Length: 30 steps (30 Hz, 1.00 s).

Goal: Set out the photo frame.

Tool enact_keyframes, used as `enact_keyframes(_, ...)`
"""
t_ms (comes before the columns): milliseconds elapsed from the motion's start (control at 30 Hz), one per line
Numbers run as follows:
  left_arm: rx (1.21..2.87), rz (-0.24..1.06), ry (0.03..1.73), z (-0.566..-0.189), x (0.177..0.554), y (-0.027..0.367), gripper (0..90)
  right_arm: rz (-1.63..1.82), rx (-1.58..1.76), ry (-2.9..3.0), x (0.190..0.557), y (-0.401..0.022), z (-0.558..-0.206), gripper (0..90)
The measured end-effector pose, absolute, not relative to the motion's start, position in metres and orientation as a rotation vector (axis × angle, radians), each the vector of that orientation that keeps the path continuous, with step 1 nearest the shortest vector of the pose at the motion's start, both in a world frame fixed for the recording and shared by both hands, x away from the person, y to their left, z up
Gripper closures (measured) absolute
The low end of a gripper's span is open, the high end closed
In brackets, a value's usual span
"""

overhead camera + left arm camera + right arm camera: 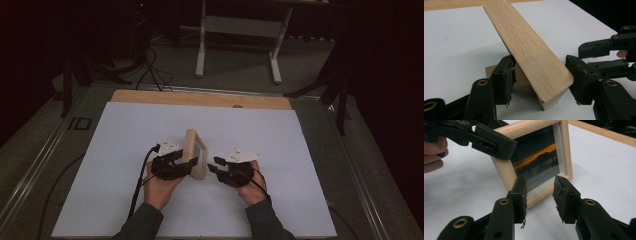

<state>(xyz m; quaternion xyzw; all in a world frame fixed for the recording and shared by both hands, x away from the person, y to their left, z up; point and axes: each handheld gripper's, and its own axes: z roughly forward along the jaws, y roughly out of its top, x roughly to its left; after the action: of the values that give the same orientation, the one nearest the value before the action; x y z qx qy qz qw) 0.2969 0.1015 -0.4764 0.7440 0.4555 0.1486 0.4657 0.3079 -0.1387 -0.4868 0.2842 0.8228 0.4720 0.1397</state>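
Now the left gripper [540, 82] straddles the wooden picture frame's [194, 154] edge, steadying it upright; the right gripper [539, 195] waits half-open, empty, facing the glass.

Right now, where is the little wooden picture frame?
In the high view the picture frame stands near the middle of the white mat, between the left gripper and right gripper.

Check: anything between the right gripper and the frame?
Nothing. In the high view only bare white mat separates the right gripper from the frame; the right gripper view shows its open jaws just short of the glass.
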Motion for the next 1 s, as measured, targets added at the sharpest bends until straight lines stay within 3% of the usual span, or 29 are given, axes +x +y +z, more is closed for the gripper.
enact_keyframes(467, 1.811, 0.347, 1.130, -0.4760, 0.2971, 0.1111, 55.7, 1.377, 0.832, 2.361, 0.3089, -0.1394, -0.4841, 61.5)
enact_keyframes(1000, 1.832, 0.354, 1.092, -0.4745, 0.2949, 0.1117, 58.2, 1.387, 0.844, 2.322, 0.3089, -0.1411, -0.4808, 64.2)
